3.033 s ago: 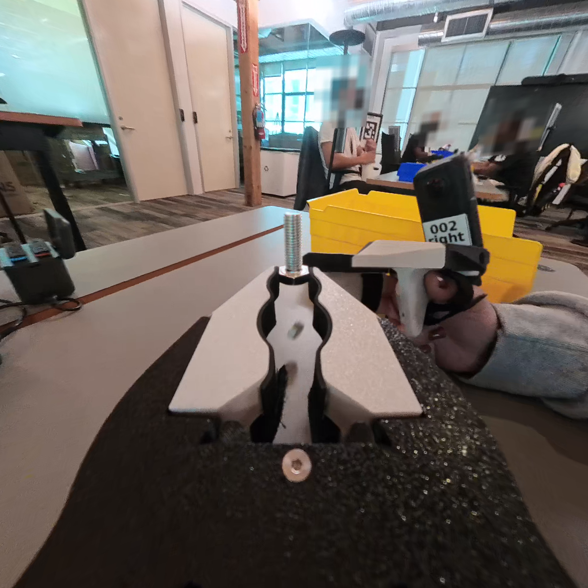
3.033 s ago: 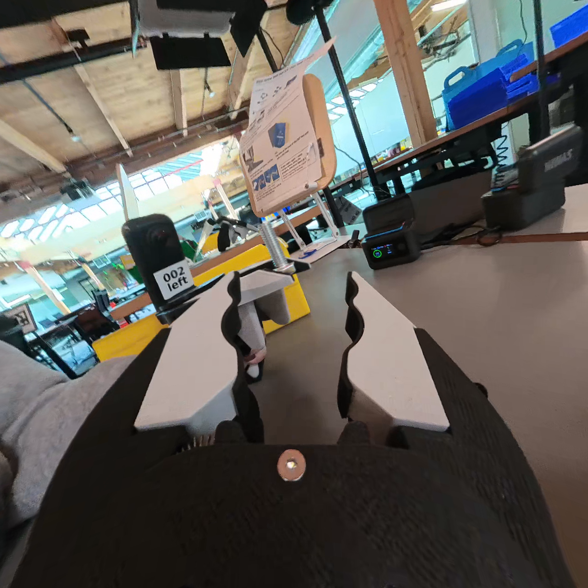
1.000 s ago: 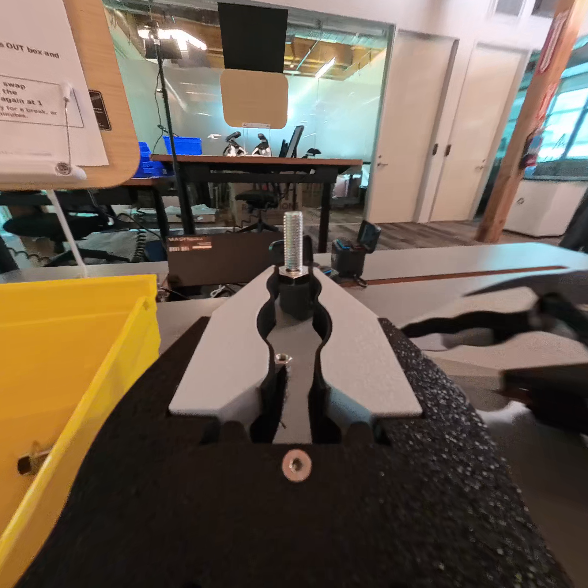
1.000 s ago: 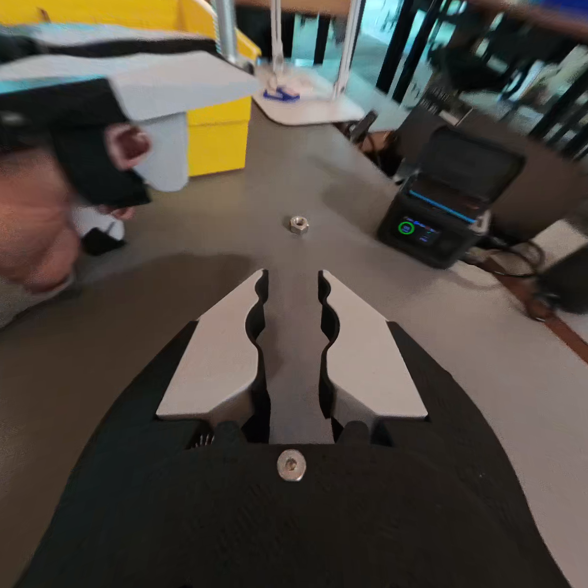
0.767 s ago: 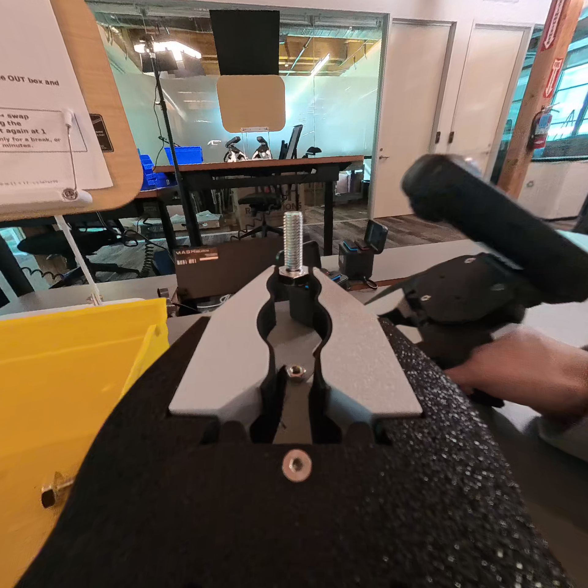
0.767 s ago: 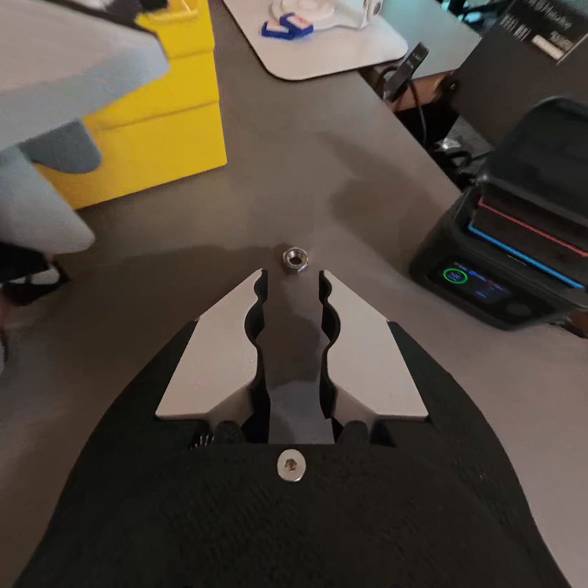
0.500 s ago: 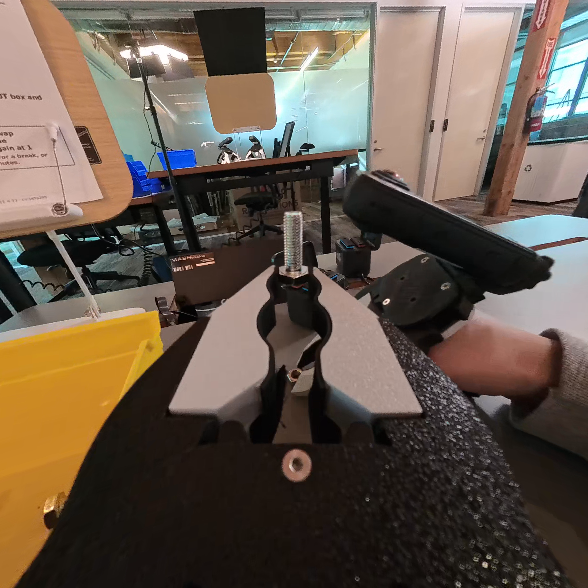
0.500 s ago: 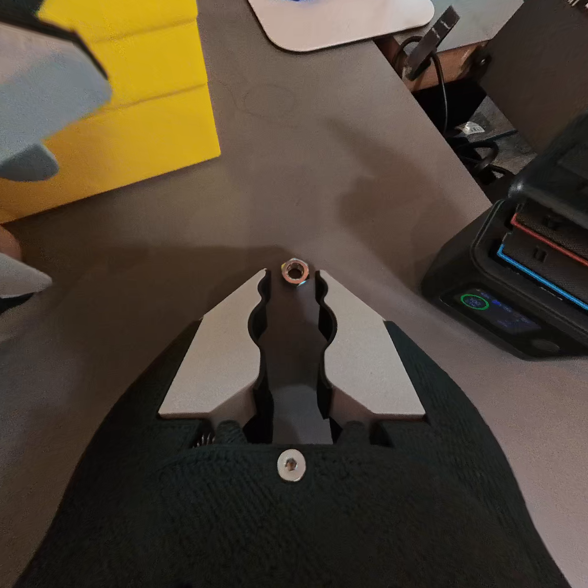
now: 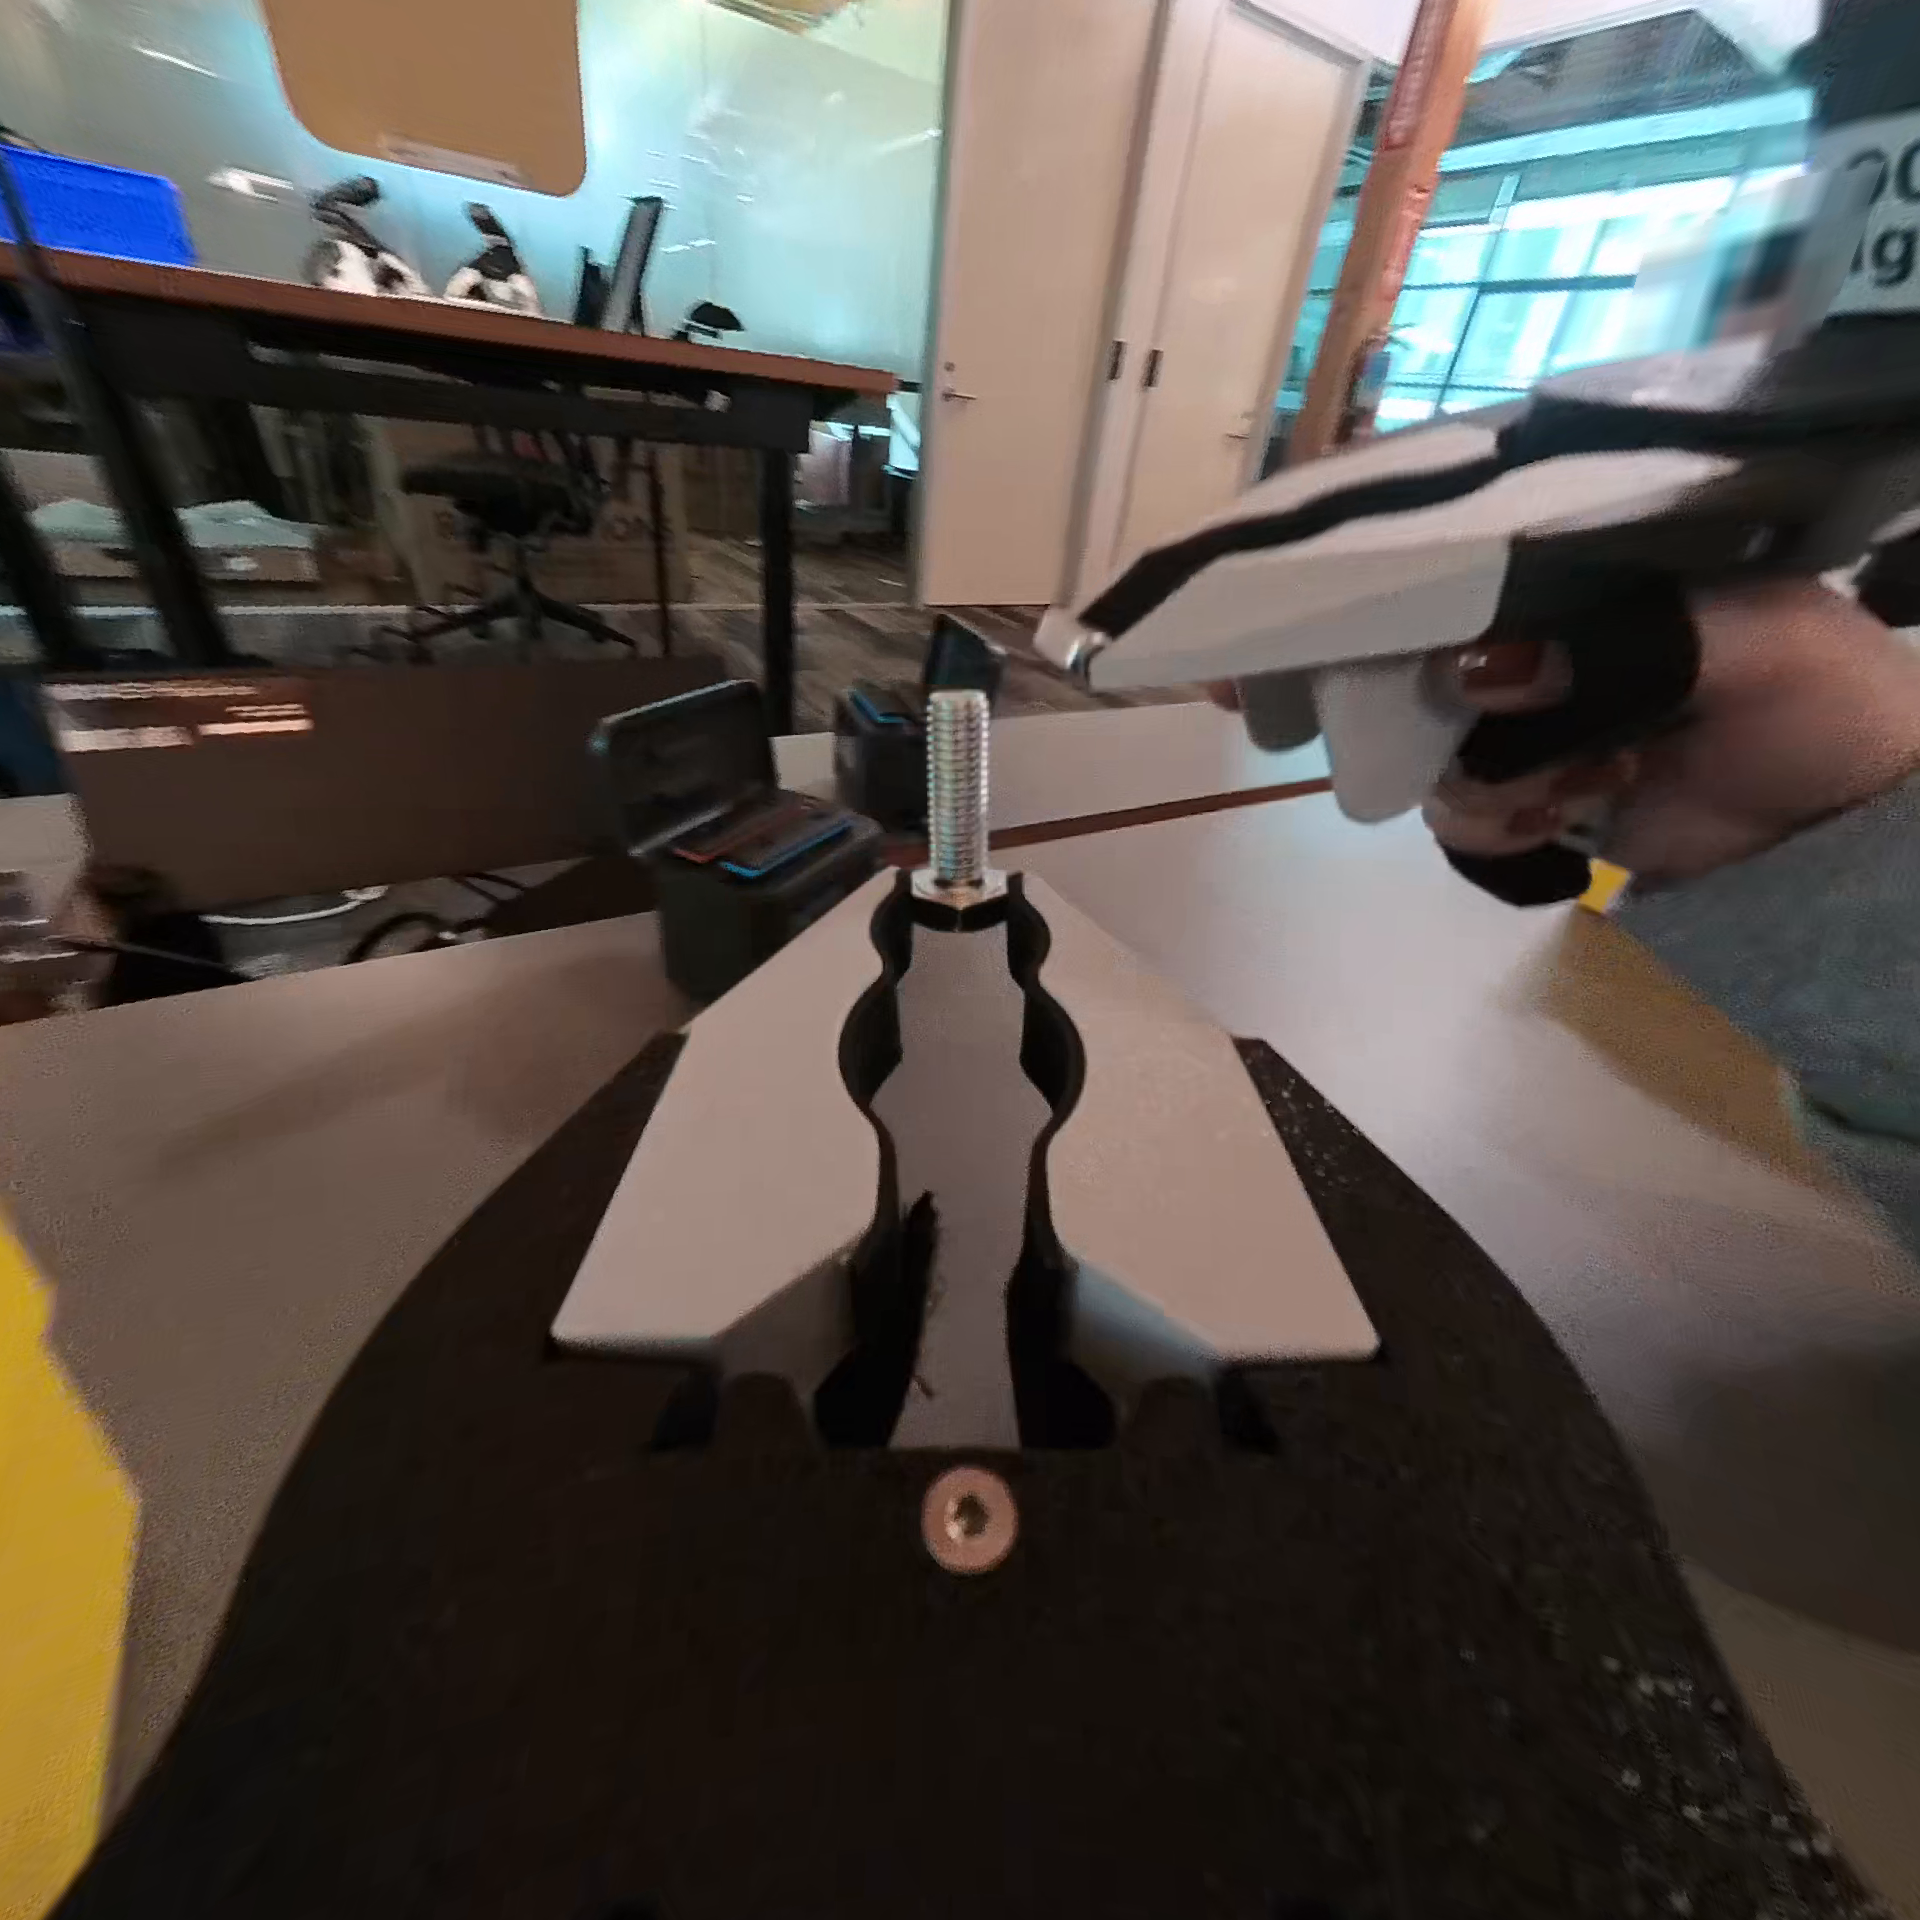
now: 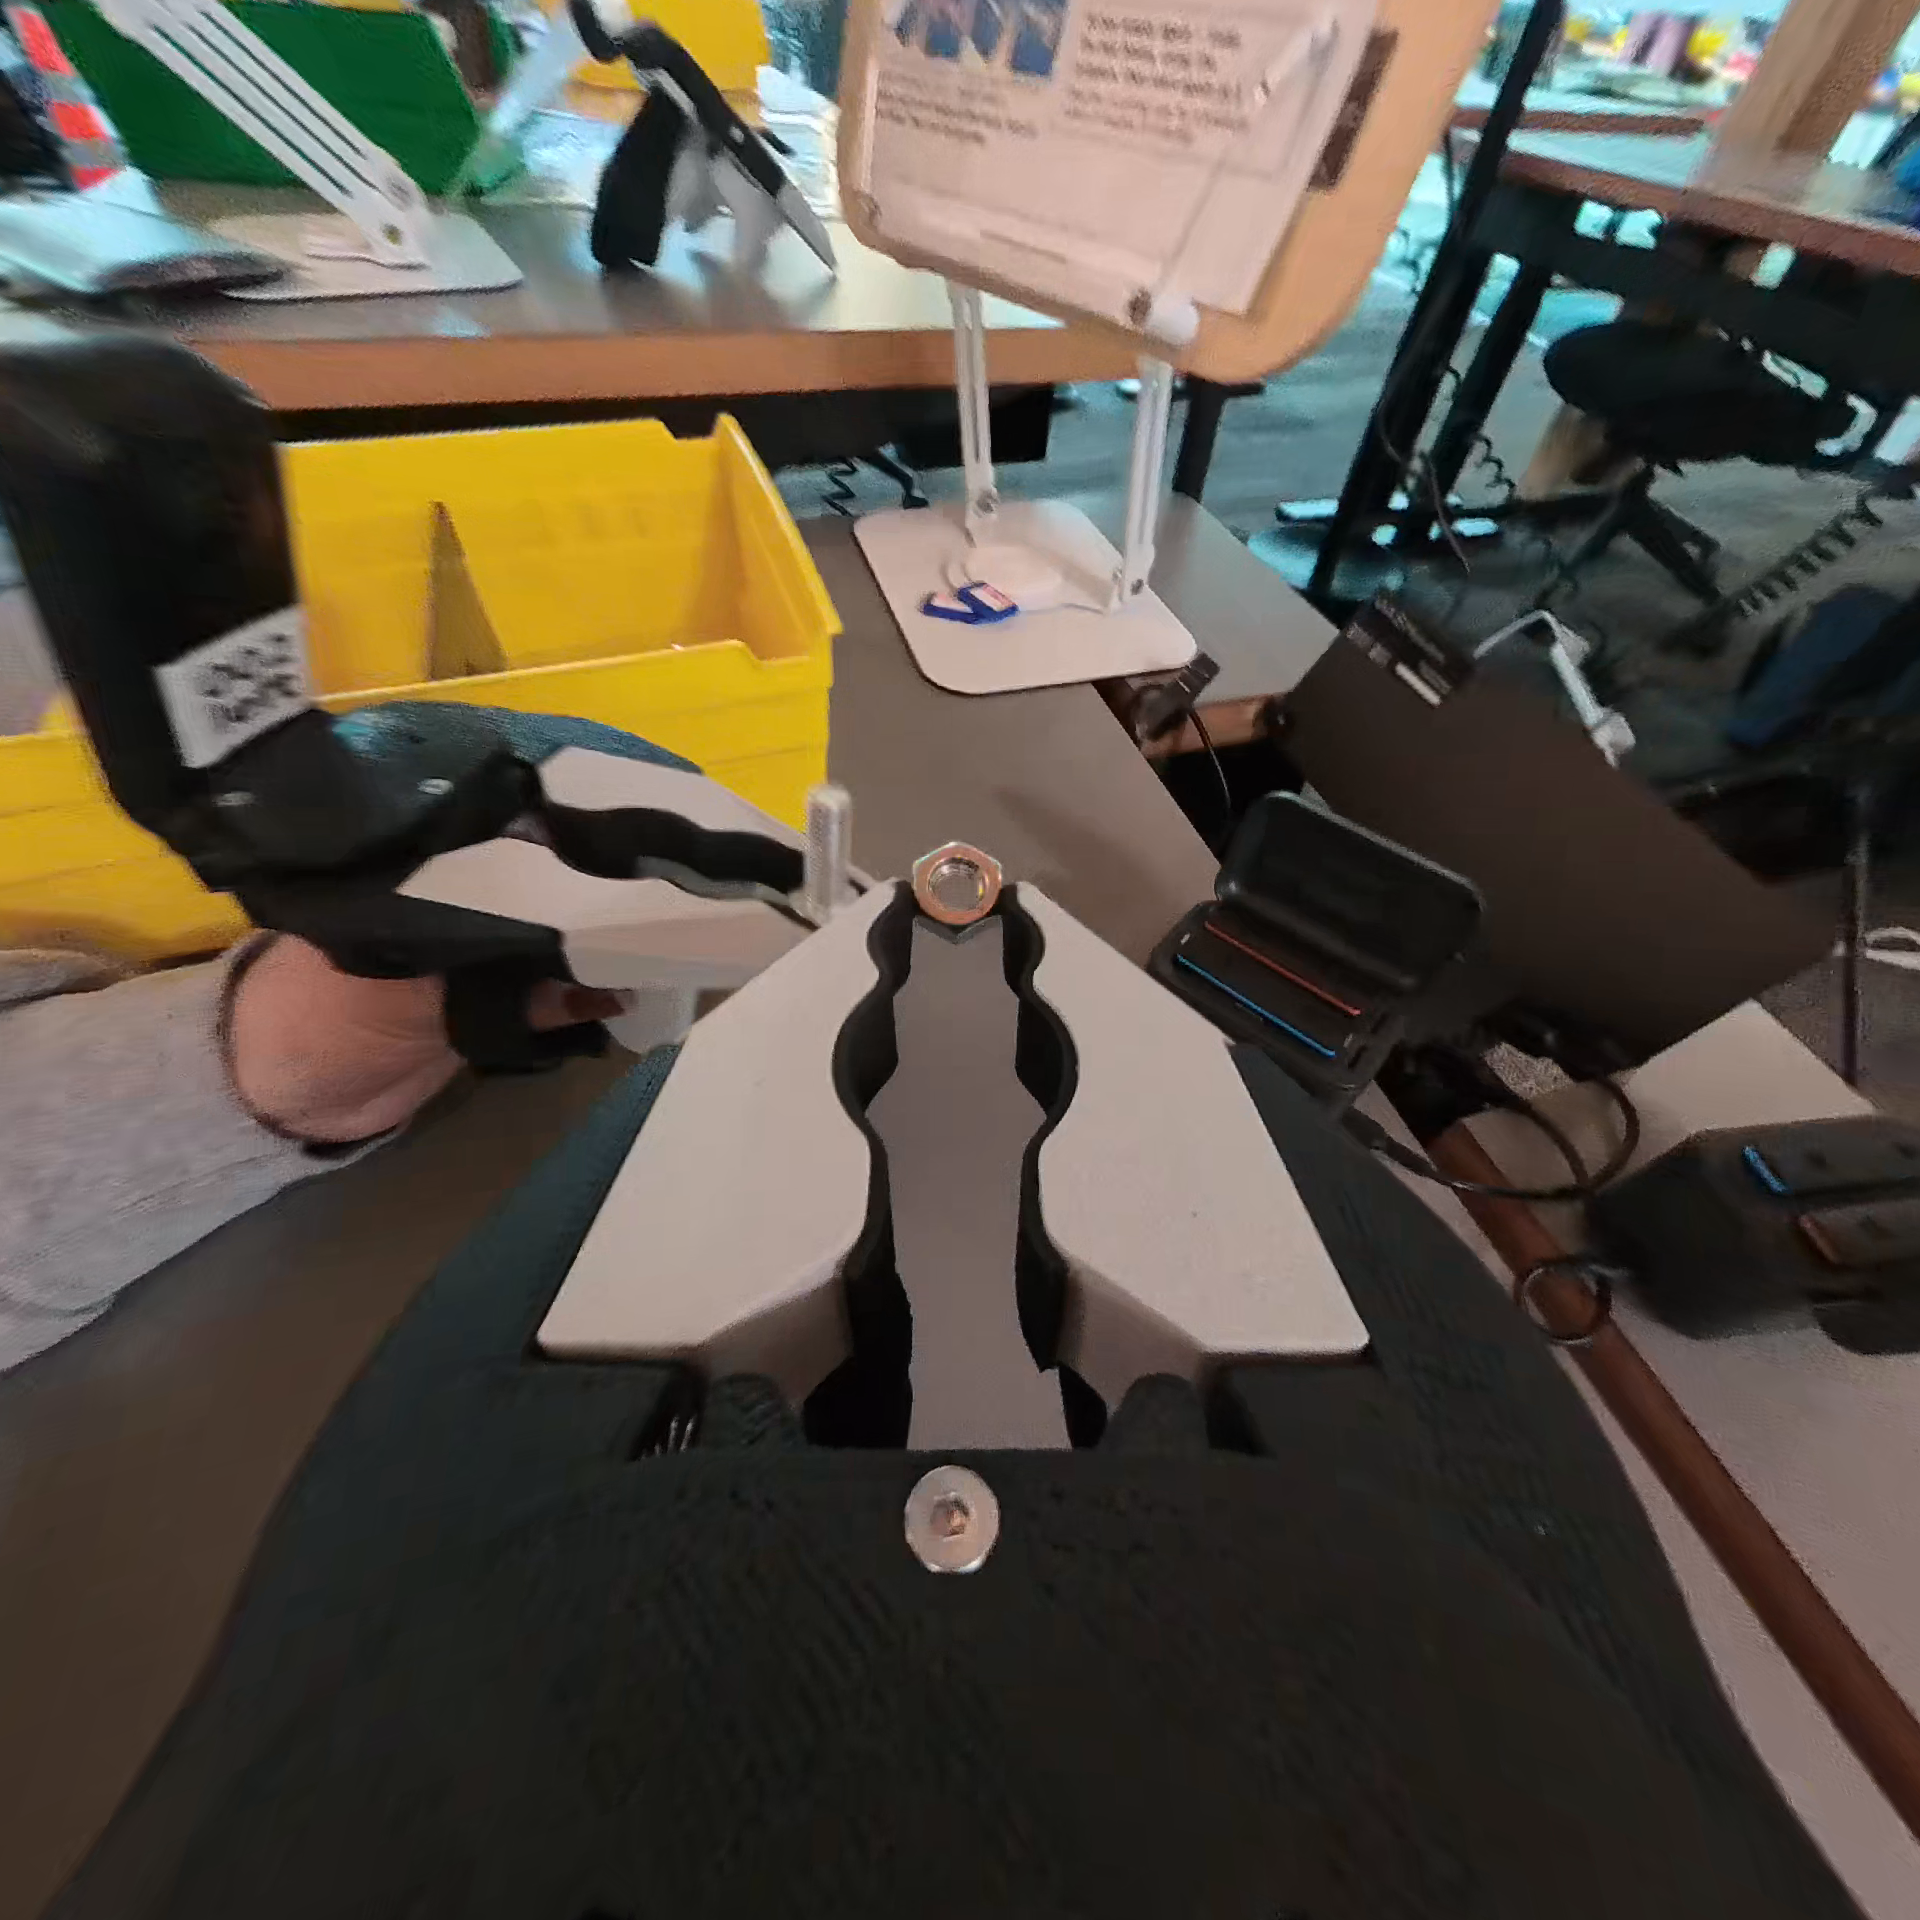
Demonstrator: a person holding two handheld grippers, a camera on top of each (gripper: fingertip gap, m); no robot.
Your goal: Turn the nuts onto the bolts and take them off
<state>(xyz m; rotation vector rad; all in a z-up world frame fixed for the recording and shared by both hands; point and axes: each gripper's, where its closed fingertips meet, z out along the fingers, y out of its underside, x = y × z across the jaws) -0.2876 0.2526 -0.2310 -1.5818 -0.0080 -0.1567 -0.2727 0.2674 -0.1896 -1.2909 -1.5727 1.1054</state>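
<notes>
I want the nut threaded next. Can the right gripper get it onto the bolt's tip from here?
Probably yes: the right gripper holds the nut beside the upright bolt, whose tip stands bare.

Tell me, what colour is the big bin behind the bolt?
Yellow bin, clearest in the right wrist view.

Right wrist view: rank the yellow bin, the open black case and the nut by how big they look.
1. yellow bin, largest by far.
2. open black case.
3. nut, smallest, though it sits nearest the camera, pinched in the right hand-held gripper.
</notes>
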